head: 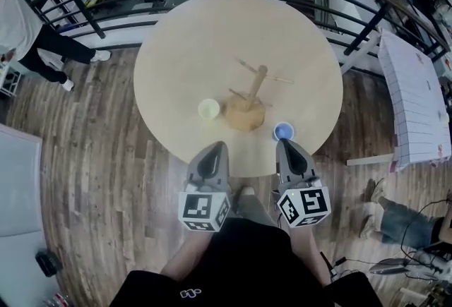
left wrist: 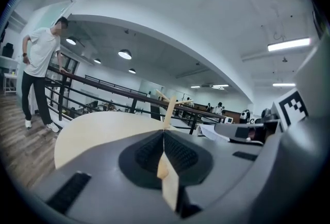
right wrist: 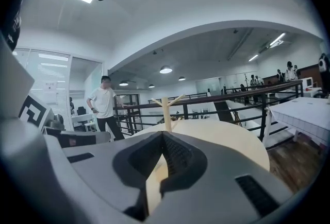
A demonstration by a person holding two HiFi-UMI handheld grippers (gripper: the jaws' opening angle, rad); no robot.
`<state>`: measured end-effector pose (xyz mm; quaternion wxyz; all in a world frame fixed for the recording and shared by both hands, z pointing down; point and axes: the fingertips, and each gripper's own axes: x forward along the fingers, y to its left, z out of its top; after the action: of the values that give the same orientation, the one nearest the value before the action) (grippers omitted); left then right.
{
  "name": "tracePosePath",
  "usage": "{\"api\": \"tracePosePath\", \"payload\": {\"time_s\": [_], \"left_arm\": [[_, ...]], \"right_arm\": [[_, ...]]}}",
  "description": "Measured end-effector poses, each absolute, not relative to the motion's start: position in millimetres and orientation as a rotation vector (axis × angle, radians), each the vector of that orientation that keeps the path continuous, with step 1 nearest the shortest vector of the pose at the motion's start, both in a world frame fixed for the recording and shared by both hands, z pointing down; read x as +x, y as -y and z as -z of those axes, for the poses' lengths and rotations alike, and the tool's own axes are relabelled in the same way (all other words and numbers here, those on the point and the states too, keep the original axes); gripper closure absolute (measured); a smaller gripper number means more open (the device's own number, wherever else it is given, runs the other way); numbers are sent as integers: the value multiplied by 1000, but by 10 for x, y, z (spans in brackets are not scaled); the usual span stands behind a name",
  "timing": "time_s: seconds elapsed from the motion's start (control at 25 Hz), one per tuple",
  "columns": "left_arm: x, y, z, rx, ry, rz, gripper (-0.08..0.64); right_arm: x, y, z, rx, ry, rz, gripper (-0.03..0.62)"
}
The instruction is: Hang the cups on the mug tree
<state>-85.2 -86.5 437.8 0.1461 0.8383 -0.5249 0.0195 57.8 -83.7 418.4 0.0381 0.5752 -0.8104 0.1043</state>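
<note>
My left tongs point(head: 218, 148) and right tongs point(head: 285, 144) are both squeezed shut and hold nothing. No cup hangs on the mug tree point(head: 251, 90) yet. On the table point(head: 176, 37), the yellow cup point(head: 208, 109) sits just left of the tree. The blue cup point(head: 282, 131) sits near me on the right. I have both to hang.

No word, number or brand name can be read anywhere in these views. The left gripper point(head: 219, 146) and the right gripper point(head: 282, 142) each carry a cube with only black-and-white square marker patterns, without letters or digits. A small white logo point(head: 189, 293) stands on the person's dark garment point(head: 240, 256) near the bottom edge of the head view, but it is too small to read.
</note>
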Motion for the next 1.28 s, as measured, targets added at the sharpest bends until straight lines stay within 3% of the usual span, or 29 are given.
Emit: {"api": "tracePosePath", "payload": {"time_s": [0.4,0.48,0.52,0.68,1.28], "left_arm": [[-429,1214,-4392,2433,1466,-103,548],[-393,1214,-4432,2432,1458,-118,548],[-382,1214,-4451,2432,1455,-126,548],[-396,1228,-4470,2432,1460,-168,548],[-590,1173,-4420,2447,1499,-323,548]], "right_arm": [[1154,1143,-4219,1850,2484,-329,583],[1203,1144,-4343,1811,2488,-345,399],[1219,1146,-4406,1785,2486,-343,337],[1297,1166,-4758,1701,2441,-344,270],[1522,1334,-6327,1540,2205,-398,254]]}}
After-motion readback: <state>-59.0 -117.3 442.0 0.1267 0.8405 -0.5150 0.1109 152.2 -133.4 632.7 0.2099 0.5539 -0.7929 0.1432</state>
